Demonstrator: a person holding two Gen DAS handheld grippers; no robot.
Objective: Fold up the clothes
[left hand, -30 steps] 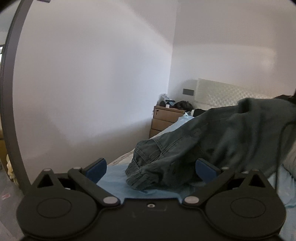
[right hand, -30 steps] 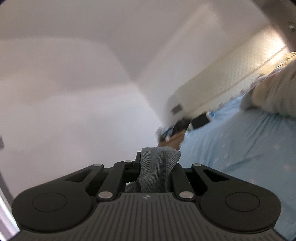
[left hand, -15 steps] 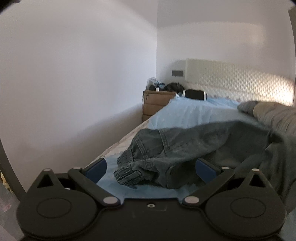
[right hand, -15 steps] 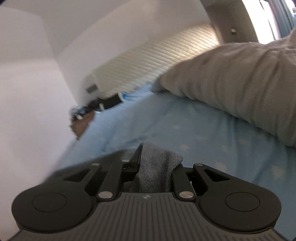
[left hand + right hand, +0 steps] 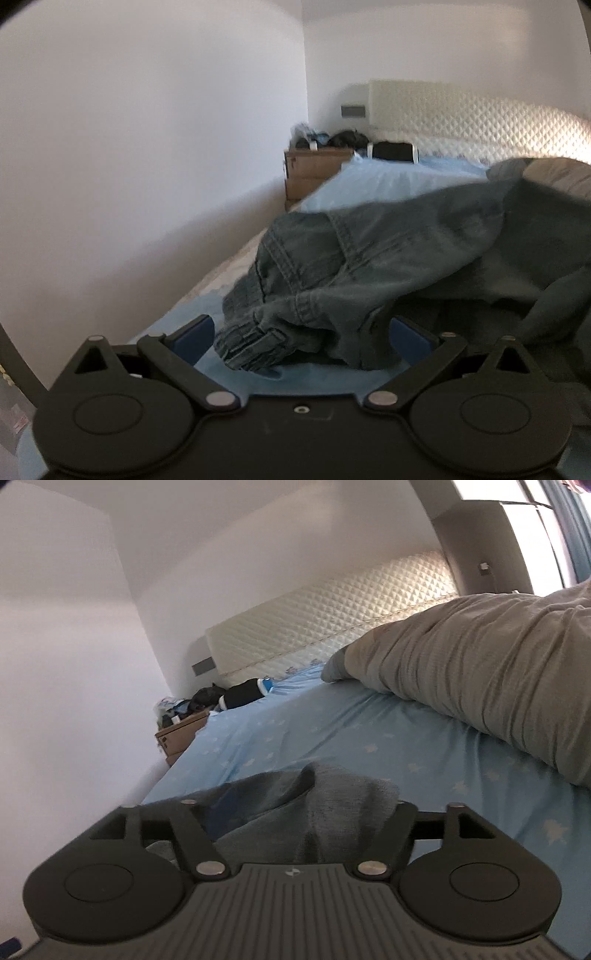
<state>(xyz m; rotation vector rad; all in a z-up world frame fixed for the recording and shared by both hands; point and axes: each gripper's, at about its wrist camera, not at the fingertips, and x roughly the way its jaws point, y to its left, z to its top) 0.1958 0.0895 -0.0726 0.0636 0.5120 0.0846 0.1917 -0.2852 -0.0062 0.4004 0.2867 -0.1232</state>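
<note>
A pair of dark blue-grey jeans [image 5: 388, 266] lies crumpled on the light blue sheet [image 5: 388, 177], a cuffed leg end toward me. My left gripper [image 5: 301, 334] is open, its blue pads on either side of the cuff, low over the bed's near edge. In the right wrist view the jeans fabric [image 5: 332, 805] lies slack between the spread jaws of my right gripper [image 5: 295, 812], which is open and low over the sheet [image 5: 332, 734]. Its fingertips are hidden by the cloth.
A grey duvet [image 5: 480, 686] is heaped at the right of the bed. A quilted white headboard [image 5: 332, 627] is at the far end. A wooden nightstand [image 5: 314, 173] with dark clutter stands by the white wall on the left.
My right gripper swung down to the bed with the jeans and opened, so the cloth now lies slack. The jeans dropped from a raised drape to a heap. My left gripper stayed open.
</note>
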